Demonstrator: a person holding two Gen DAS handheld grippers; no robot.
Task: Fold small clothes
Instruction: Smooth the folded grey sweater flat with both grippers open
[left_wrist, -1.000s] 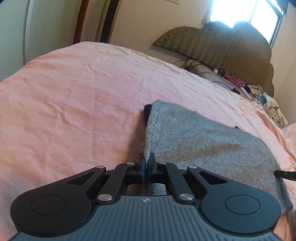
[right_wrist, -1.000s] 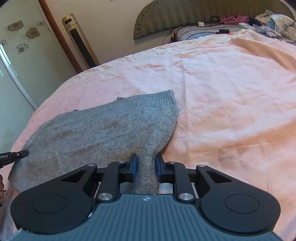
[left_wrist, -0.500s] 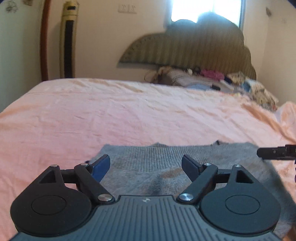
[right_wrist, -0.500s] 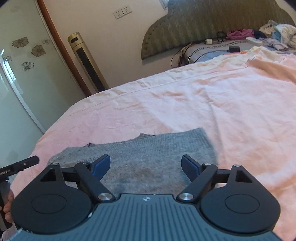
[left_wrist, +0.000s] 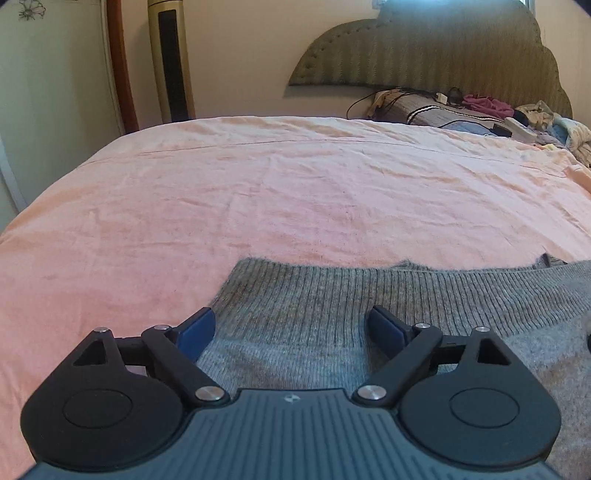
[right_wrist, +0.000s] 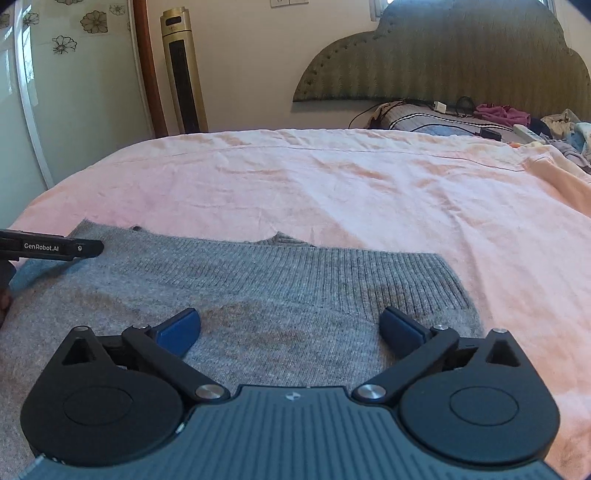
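Both the left tool (left_wrist: 291, 328) and the right tool (right_wrist: 290, 330) hang spread wide and released, gripping nothing, just above the grey knit sweater (right_wrist: 258, 288) lying flat on the pink bedsheet (right_wrist: 369, 184). If either closes carelessly, it could pinch the sheet with the knit or catch only one layer. The ribbed hem (left_wrist: 369, 284) beyond looks stretchy and might skew the next fold.

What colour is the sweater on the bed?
Grey sweater with a ribbed band, clearest in the right wrist view.

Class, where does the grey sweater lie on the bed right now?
In both wrist views the grey sweater lies flat on the pink sheet at the near edge, directly under both open tongs, far from the headboard.
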